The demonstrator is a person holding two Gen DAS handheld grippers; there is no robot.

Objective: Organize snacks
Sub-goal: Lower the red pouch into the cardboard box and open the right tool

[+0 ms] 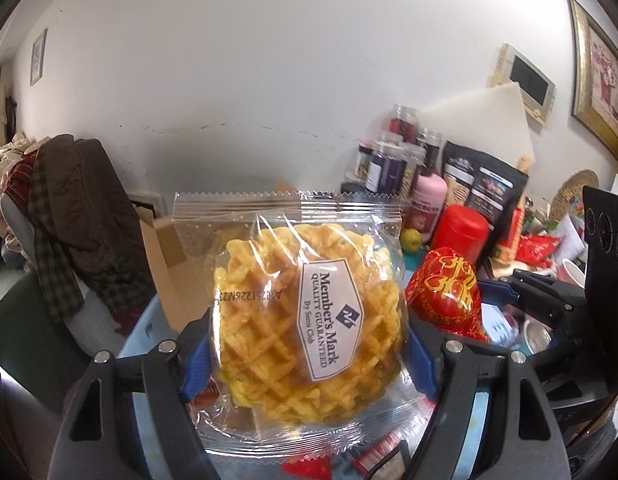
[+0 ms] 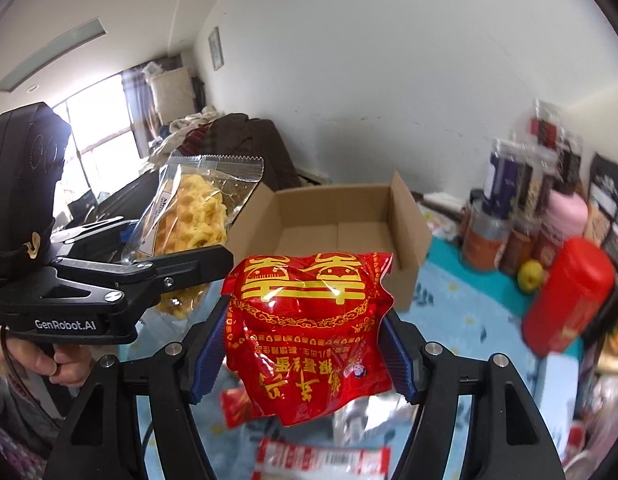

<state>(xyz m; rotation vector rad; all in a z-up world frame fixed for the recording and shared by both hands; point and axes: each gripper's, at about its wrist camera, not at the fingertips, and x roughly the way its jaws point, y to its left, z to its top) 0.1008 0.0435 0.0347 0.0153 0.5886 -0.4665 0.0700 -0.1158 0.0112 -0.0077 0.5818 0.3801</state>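
My left gripper is shut on a clear-wrapped yellow waffle pack labelled Member's Mark, held up in the air. It also shows in the right wrist view, left of centre. My right gripper is shut on a red packet with gold characters, also lifted. That red packet shows in the left wrist view, just right of the waffle. An open empty cardboard box stands on the table behind both packs.
Jars and bottles, a red canister, a pink bottle and a yellow fruit crowd the right of the blue tablecloth. Loose red-and-white snack packets lie below. Clothes over a chair are at left.
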